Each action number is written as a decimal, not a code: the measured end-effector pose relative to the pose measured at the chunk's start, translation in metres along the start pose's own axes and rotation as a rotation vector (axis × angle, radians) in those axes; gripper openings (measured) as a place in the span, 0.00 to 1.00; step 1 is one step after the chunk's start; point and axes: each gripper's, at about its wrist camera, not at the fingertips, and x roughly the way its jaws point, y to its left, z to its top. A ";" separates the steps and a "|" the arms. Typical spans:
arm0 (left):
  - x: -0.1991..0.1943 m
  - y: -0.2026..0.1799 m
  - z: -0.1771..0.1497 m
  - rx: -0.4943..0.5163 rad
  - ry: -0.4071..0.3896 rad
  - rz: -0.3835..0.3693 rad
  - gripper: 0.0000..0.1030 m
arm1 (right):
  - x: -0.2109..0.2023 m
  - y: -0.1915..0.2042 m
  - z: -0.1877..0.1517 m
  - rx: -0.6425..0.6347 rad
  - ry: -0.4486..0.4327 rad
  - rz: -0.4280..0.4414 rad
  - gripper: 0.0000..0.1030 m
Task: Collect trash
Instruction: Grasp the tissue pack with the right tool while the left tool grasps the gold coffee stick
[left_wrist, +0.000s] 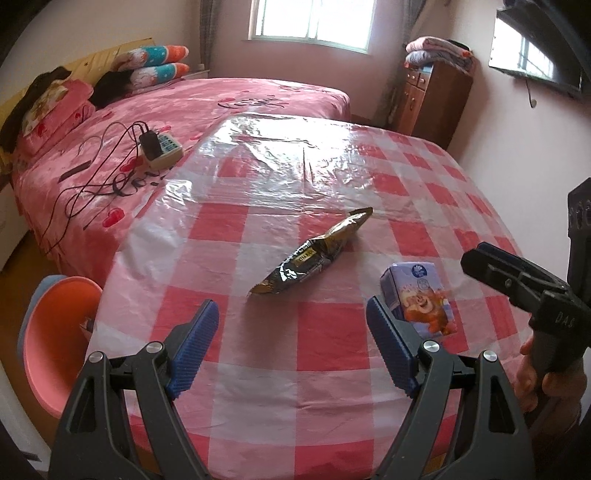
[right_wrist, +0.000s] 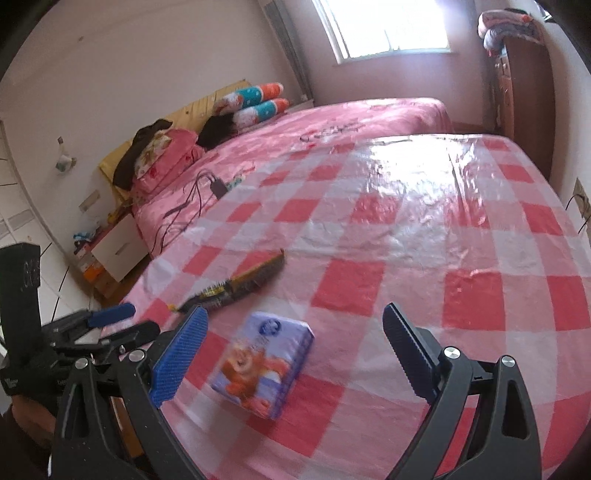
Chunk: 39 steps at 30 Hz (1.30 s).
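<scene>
black-gold wrapper (left_wrist: 314, 254) label unreadable; purple carton (left_wrist: 419, 295) cartoon bear.

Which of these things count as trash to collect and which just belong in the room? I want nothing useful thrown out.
Likely trash:
- snack wrapper
- purple tissue packet

Just lying about:
- power strip on the bed
- pillows
- folded blankets

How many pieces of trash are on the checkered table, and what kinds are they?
Snack wrappers: 1, the black and gold snack wrapper
Small packs: 1, the purple cartoon pack
Total: 2 things on the checkered table
</scene>
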 end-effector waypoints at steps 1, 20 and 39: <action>0.001 -0.001 0.000 0.003 0.002 0.005 0.80 | 0.002 -0.001 -0.002 0.003 0.015 0.011 0.92; 0.014 0.010 0.003 0.022 0.004 0.077 0.80 | 0.042 0.045 -0.022 -0.167 0.161 -0.057 0.74; 0.072 -0.040 0.037 0.170 0.094 0.026 0.80 | 0.033 -0.025 0.005 -0.029 0.119 -0.086 0.63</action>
